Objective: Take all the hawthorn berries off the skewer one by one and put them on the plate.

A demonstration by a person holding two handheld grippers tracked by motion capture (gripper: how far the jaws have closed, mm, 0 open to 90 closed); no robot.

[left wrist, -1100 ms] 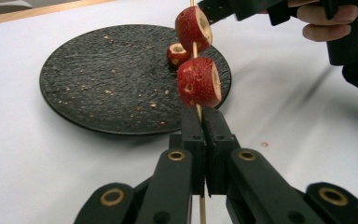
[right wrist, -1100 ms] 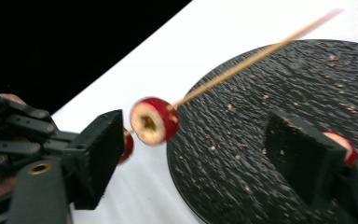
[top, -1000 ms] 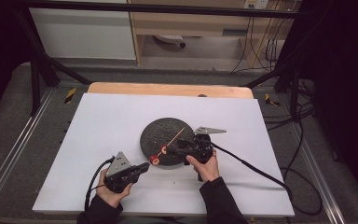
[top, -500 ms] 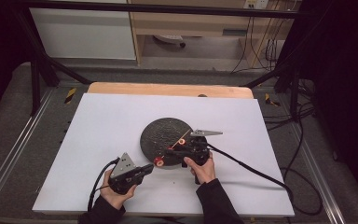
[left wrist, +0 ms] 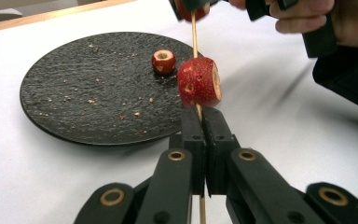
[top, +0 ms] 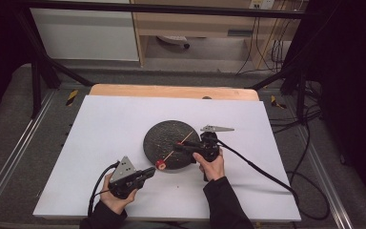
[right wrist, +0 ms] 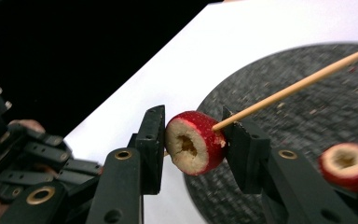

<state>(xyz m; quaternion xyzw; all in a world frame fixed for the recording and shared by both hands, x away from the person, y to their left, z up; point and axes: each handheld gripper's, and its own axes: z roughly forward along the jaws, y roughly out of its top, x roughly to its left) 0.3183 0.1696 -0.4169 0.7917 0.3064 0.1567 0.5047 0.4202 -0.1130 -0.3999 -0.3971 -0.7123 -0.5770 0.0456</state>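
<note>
— How is the left gripper (top: pixel 148 172) sitting?

— Low over the table's near side, gripped in the left hand (top: pixel 116 195), its jaws pressing together on a thin skewer (left wrist: pixel 196 37).

— And the right gripper (top: pixel 178 146)?

— The right hand (top: pixel 212 164) is holding it pointing left, and its jaws have just been closing on a red fruit (right wrist: pixel 195 142), both pads touching it.

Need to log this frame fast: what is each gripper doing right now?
Left gripper: shut on the skewer.
Right gripper: jaws just closed, shut on a red fruit piece threaded on the skewer.
</note>
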